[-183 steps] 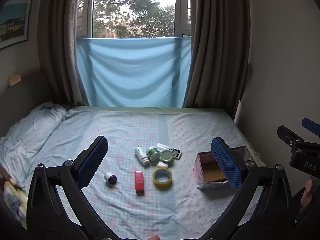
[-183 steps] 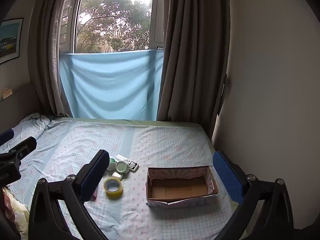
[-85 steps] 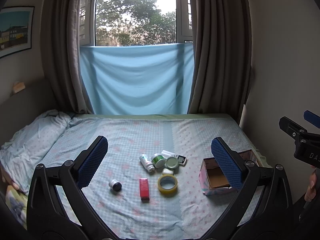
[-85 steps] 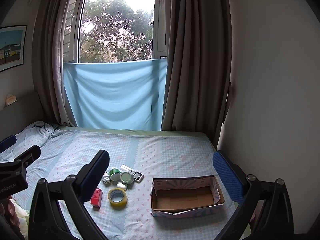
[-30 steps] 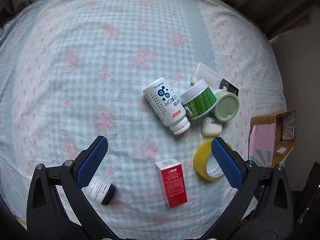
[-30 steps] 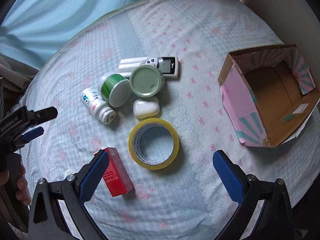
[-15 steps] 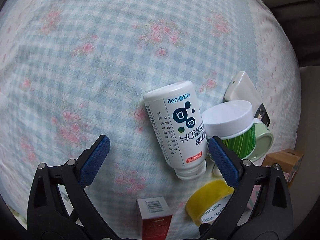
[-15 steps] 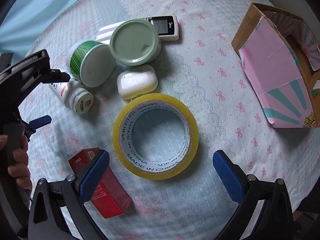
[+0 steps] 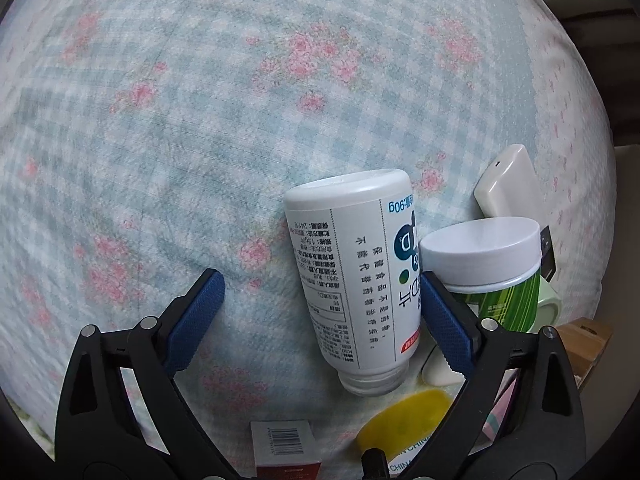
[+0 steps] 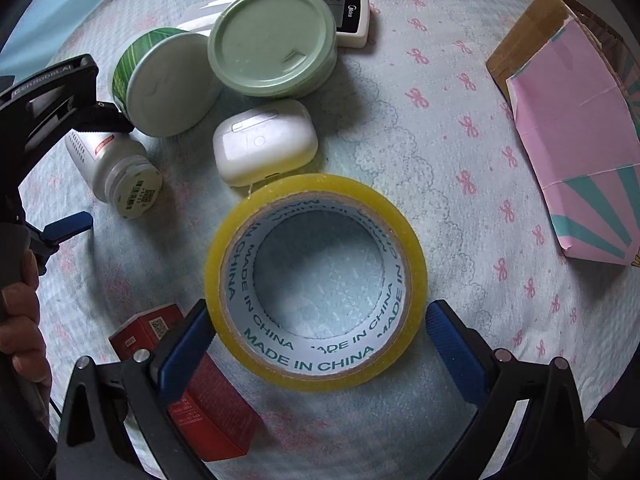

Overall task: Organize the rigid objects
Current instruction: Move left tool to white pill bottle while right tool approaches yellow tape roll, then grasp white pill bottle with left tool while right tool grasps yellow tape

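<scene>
- Right gripper (image 10: 320, 328) low over bedsheet (image 10: 460, 128), jaws apart, straddling yellow tape roll (image 10: 316, 280) lying flat; nothing gripped.
- Red box (image 10: 192, 384) under its left finger.
- Left gripper (image 9: 320, 308) jaws apart around white pill bottle (image 9: 356, 272) lying on its side, right pad beside it, not clamped.
- Farther: earbud case (image 10: 264, 146), green-striped jar (image 10: 168, 84), green lid (image 10: 274, 40), remote (image 10: 348, 12).
- Pink cardboard box (image 10: 576, 120) right, well apart.
</scene>
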Available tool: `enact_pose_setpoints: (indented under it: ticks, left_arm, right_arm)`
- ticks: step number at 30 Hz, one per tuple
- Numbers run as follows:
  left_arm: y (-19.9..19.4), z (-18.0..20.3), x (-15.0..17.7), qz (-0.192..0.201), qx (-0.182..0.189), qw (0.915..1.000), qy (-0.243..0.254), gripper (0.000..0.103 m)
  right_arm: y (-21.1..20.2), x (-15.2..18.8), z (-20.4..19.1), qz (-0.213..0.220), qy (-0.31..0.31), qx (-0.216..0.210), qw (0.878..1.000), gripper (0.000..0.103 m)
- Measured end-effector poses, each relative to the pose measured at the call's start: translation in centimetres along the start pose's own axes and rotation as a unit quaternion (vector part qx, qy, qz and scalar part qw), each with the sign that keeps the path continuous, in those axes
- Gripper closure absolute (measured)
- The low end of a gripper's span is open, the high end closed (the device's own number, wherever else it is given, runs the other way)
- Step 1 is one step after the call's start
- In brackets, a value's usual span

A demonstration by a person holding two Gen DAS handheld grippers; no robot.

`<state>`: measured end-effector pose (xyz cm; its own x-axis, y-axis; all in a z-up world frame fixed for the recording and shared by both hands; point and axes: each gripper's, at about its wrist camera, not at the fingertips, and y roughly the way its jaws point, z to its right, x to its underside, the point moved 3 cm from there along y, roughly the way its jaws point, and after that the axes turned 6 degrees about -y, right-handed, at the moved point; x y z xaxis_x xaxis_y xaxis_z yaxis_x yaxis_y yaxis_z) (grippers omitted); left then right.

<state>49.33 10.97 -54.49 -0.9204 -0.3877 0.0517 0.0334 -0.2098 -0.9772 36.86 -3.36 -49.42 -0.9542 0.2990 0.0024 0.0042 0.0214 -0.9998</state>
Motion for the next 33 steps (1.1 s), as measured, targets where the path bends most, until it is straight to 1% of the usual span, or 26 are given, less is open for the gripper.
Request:
enact_pose_setpoints:
  ticks: [2,5,8,9,10,11,12,14,17,20,21,24,29,31,33]
  left_arm:
    - [0.4,1.1,-0.8,0.002,-0.004,1.0,-0.001,0.01]
    - [0.3,1.7,-1.6,0.007,-0.009,0.9999,-0.001,0.013]
    - [0.0,2.5,-1.9,0.015,-0.014,0.9998,0.007,0.022]
    - [-0.1,2.2,-1.8,0.019,-0.013,0.9997,0.009,0.03]
    - [-0.3,2.4,-2.0,0.022,-0.007,0.9997,0.011,0.044]
    - [-0.6,2.8,-2.0,0.023,-0.001,0.9996,0.013,0.048]
    - [-0.7,3.0,-2.1,0.023,-0.001,0.9996,0.017,0.048]
    - [-0.8,3.1,-2.2,0.022,0.005,0.9995,0.021,0.048]
    - [-1.1,2.6,-2.0,0.022,0.02,0.9994,0.019,0.049]
    - [-1.5,2.1,-1.9,0.026,0.029,0.999,0.019,0.05]
    - [-1.7,2.0,-1.8,0.029,0.031,0.9989,0.021,0.05]
    - [-2.1,1.3,-0.9,0.033,0.041,0.9983,0.025,0.05]
    - [-3.4,-0.2,0.3,0.039,0.058,0.9973,0.023,0.051]
    - [-4.3,-0.9,1.7,0.041,0.064,0.9969,0.022,0.052]
    - [-4.9,-1.7,2.3,0.042,0.071,0.9964,0.021,0.052]
  right_arm:
    - [0.5,-0.5,0.1,-0.003,0.0,0.002,1.0,0.0]
    - [1.2,-1.1,0.2,-0.009,0.003,0.004,1.0,0.0]
    - [2.2,-1.9,0.1,-0.022,0.008,0.008,1.0,0.0]
    - [2.5,-2.1,0.1,-0.027,0.007,0.01,1.0,0.0]
    - [2.7,-2.3,0.0,-0.033,0.004,0.015,0.999,0.0]
    - [3.0,-2.4,-0.2,-0.037,-0.001,0.017,0.999,0.002]
    - [3.2,-2.6,-0.4,-0.036,-0.006,0.012,0.999,0.008]
    - [3.5,-2.8,-0.6,-0.039,-0.01,0.016,0.999,0.008]
    - [4.0,-3.1,-0.6,-0.04,-0.01,0.012,0.999,0.008]
    - [3.7,-3.7,-0.4,-0.039,-0.013,0.013,0.999,0.008]
    - [2.5,-2.4,-1.0,-0.037,-0.013,0.016,0.999,0.008]
    - [1.7,-1.2,-0.4,-0.031,-0.01,0.012,0.999,0.008]
    - [0.3,-0.6,0.3,-0.007,-0.005,-0.003,1.0,0.008]
    - [-0.1,-0.5,0.5,-0.002,-0.004,-0.011,1.0,0.008]
    - [-0.5,-0.2,0.8,0.005,-0.006,-0.012,1.0,0.008]
